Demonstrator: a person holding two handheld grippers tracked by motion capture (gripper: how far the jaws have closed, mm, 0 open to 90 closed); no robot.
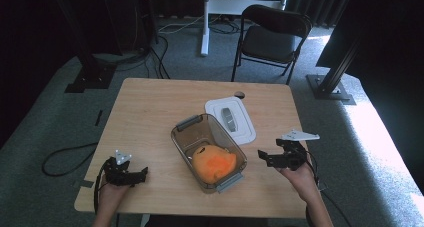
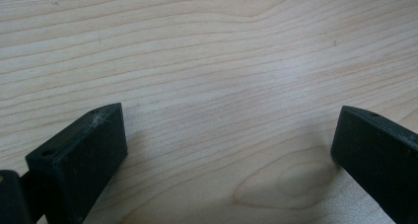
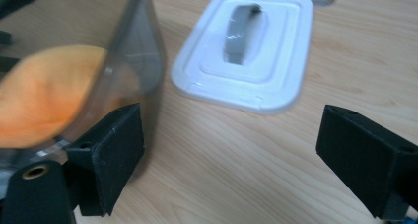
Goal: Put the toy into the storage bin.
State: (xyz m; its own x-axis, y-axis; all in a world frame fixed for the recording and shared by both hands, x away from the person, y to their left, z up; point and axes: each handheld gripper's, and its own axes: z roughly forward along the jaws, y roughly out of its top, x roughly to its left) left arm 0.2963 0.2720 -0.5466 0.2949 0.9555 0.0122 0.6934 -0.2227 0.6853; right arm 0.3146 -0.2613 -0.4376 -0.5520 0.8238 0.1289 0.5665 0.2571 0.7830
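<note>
Tub (image 1: pixel 209 152) holding something orange (image 1: pixel 214 164), lid (image 1: pixel 231 119) off behind it; both grippers' jaws spread, empty. Right gripper (image 1: pixel 263 157), just beside tub, could nudge it askew.

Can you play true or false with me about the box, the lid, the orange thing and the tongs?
1. The white lid is on the box. False: it lies on the table beside it.
2. The orange thing is inside the box. True.
3. The left tongs are holding the lid. False: they are open over bare table.
4. The right tongs are open. True.
5. A chair stands behind the table. True.
</note>
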